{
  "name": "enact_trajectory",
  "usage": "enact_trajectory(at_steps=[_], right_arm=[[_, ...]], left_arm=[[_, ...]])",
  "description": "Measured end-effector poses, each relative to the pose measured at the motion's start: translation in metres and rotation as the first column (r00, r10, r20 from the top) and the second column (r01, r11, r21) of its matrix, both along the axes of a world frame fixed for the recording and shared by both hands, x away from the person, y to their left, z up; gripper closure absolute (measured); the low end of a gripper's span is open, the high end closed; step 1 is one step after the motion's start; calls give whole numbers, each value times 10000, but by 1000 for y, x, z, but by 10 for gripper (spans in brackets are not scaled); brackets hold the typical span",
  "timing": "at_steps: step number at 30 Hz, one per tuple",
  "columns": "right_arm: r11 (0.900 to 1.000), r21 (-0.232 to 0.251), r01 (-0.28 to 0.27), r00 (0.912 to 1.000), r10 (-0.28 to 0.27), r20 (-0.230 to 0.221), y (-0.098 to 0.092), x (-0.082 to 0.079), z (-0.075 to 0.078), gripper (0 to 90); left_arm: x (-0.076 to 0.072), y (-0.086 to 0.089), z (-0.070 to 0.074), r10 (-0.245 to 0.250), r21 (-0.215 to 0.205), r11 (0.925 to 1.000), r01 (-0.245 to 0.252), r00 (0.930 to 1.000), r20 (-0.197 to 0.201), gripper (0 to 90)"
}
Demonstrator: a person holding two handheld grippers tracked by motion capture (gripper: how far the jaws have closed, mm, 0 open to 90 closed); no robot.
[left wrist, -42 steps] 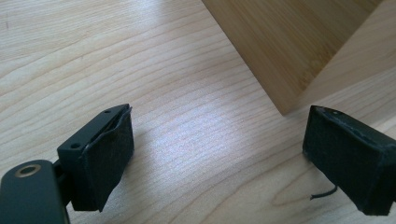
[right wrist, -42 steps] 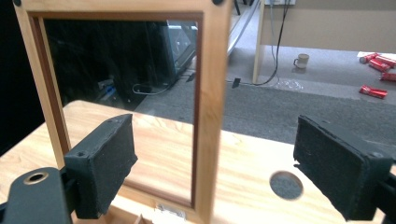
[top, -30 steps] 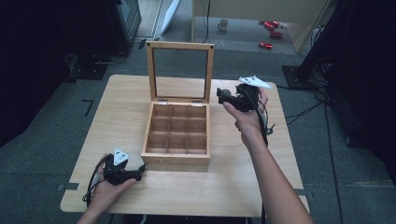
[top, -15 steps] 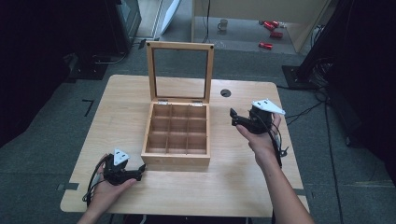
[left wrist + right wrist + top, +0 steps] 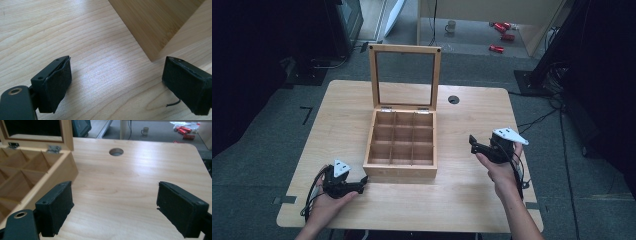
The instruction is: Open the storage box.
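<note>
Near edge: left hand-held gripper (image 5: 362, 186) lies low on the counter (image 5: 472, 100), jaws wide apart, nothing btwn them, just by the front left corner of the wooden box (image 5: 401, 170). Right hand-held gripper (image 5: 473, 144) w/ jaws spread, empty, right of the box. Box sits mid-counter, lid (image 5: 405, 50) standing up.

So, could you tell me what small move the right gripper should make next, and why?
Probably it should settle onto the table beside the wooden box and rest there. The box's lid stands open, its compartments look empty, and the right gripper hangs open with nothing between its jaws, to the right of the box. The left gripper already sits open by the box's front corner.
</note>
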State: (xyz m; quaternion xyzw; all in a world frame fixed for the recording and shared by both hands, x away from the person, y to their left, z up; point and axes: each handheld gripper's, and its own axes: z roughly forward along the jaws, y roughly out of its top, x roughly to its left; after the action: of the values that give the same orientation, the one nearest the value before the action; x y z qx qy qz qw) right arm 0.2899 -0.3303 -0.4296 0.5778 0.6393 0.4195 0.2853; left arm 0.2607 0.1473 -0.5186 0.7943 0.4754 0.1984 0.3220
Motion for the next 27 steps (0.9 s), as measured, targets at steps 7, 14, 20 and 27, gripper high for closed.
enact_trajectory(at_steps=[7,14,20,27], right_arm=[[9998,-41,169,9994,-170,-307,-15,-16,-21,136],[9993,-137,353,9967,-362,-728,-27,-35,-44,137],[9990,-97,428,9928,-436,-1119,-37,-52,-61,138],[9985,-257,485,9859,-520,-1593,-49,-72,-77,138]], left_arm=[[0,0,0,2,5,10000,-2,10000,-4,92],[0,0,0,7,15,10000,-7,10000,-10,93],[0,0,0,24,21,10000,-24,10000,-8,93],[0,0,0,27,24,10000,-27,10000,-8,93]])
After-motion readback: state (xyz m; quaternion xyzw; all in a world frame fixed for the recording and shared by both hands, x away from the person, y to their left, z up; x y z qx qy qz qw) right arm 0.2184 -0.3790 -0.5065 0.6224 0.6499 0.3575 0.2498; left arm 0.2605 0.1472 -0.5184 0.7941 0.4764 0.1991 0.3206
